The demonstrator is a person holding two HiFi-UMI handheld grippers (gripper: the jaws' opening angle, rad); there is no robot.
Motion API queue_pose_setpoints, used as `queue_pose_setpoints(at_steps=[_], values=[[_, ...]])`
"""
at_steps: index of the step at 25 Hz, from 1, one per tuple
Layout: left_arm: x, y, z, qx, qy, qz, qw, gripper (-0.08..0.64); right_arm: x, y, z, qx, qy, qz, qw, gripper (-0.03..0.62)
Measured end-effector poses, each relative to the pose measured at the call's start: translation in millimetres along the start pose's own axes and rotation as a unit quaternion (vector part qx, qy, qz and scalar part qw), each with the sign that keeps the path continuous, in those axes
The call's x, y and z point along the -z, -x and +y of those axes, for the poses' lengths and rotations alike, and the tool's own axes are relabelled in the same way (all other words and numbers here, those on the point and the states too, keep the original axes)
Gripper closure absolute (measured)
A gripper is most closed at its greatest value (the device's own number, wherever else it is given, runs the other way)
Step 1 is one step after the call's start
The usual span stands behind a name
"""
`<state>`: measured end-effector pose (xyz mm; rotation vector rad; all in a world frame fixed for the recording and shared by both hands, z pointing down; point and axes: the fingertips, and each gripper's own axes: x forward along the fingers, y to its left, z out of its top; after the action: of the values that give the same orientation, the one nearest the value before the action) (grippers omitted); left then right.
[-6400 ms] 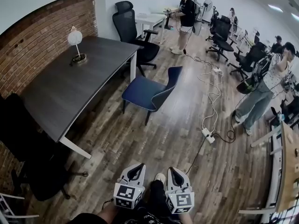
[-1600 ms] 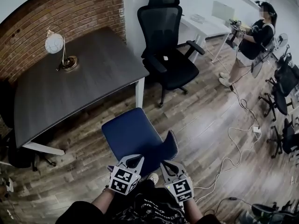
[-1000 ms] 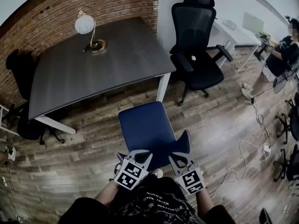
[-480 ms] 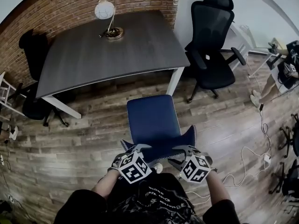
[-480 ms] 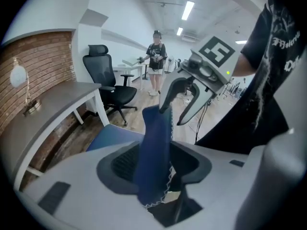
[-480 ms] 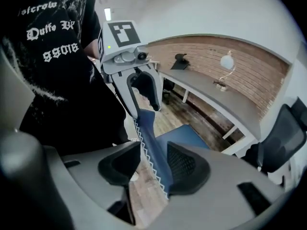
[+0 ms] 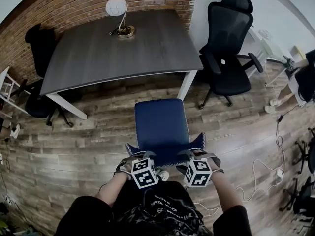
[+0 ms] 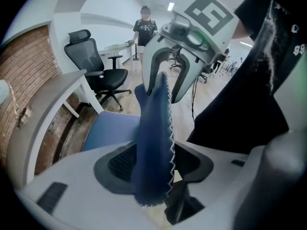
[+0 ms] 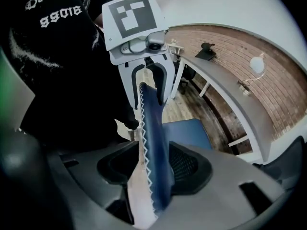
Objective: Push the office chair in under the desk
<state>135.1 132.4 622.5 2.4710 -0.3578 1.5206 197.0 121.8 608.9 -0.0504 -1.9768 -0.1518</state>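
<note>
The blue chair (image 7: 161, 127) stands on the wood floor in front of the dark desk (image 7: 123, 48), seat facing it. Its low backrest (image 7: 165, 154), edged in white zigzag stitching, is nearest me. My left gripper (image 7: 140, 157) straddles the backrest's left end and my right gripper (image 7: 189, 156) its right end. In the left gripper view the backrest (image 8: 153, 143) stands between the left gripper's (image 8: 156, 164) opening jaws, with a gap at one side. In the right gripper view the backrest (image 9: 153, 143) likewise sits between the right gripper's (image 9: 153, 169) opening jaws.
A globe lamp (image 7: 117, 8) stands on the desk's far side. A black high-back office chair (image 7: 229, 48) is right of the desk, another black chair (image 7: 39, 53) at its left end by the brick wall. Cables (image 7: 275, 146) lie on the floor at right.
I have walked up behind the blue chair. Both grippers came down onto its backrest, and their jaws went from shut to spread around it.
</note>
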Motion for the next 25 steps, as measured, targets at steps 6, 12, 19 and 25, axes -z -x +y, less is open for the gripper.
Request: queue_pose_setpoints(at_steps=[6, 12, 19, 25], values=[[15, -20, -4, 0.024, -0.042, 0.057, 0.9972, 0.324, 16, -17, -5, -0.021, 0.019, 0.038, 0.999, 0.394], [13, -26, -2, 0.047, 0.003, 0.052, 0.9975, 0.382, 26, -33, -2, -0.041, 0.025, 0.059, 0.997, 0.396], [18, -33, -1, 0.032, -0.006, 0.063, 0.9975, 0.373, 26, -41, -1, -0.042, 0.041, 0.066, 0.996, 0.414], [19, -34, 0, 0.022, -0.009, 0.074, 0.9969, 0.412, 27, -43, -1, -0.039, 0.029, 0.059, 0.997, 0.443]])
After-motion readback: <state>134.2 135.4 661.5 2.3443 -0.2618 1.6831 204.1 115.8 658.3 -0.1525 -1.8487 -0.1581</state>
